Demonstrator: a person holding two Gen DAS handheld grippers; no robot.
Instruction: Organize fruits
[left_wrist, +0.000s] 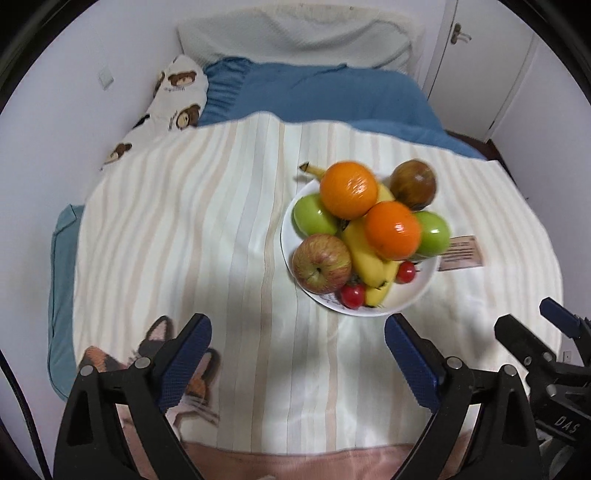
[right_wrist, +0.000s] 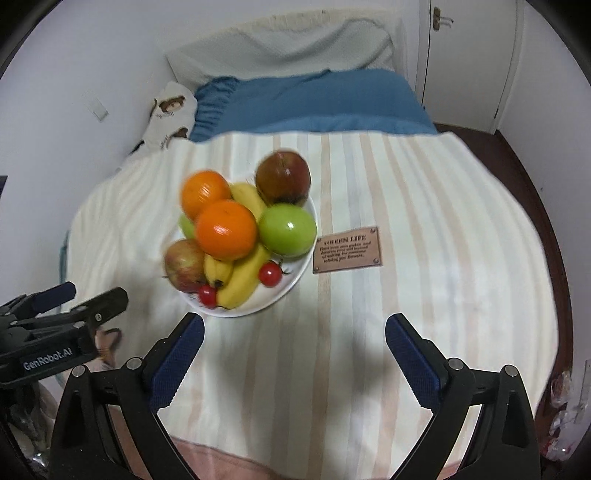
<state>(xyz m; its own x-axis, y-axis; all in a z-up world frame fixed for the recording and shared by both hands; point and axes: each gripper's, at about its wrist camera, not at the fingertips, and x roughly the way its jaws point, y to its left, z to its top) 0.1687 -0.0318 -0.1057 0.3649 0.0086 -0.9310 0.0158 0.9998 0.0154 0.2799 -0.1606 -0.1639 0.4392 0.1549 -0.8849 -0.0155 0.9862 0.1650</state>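
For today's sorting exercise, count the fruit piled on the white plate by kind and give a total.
Oranges: 2
Green apples: 2
Red apples: 2
Bananas: 2 seen, perhaps more hidden
Cherry tomatoes: 2
Total: 10 on the plate

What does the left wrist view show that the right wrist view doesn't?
Only the left wrist view shows the cat picture on the bedding and the banana's stem tip poking past the plate.

Only the right wrist view shows the brown label clearly enough to read "GREEN LIFE", and the clutter on the floor.

Both show the white plate piled with fruit, the blue pillow, and the left hand-held gripper and right hand-held gripper open and empty.
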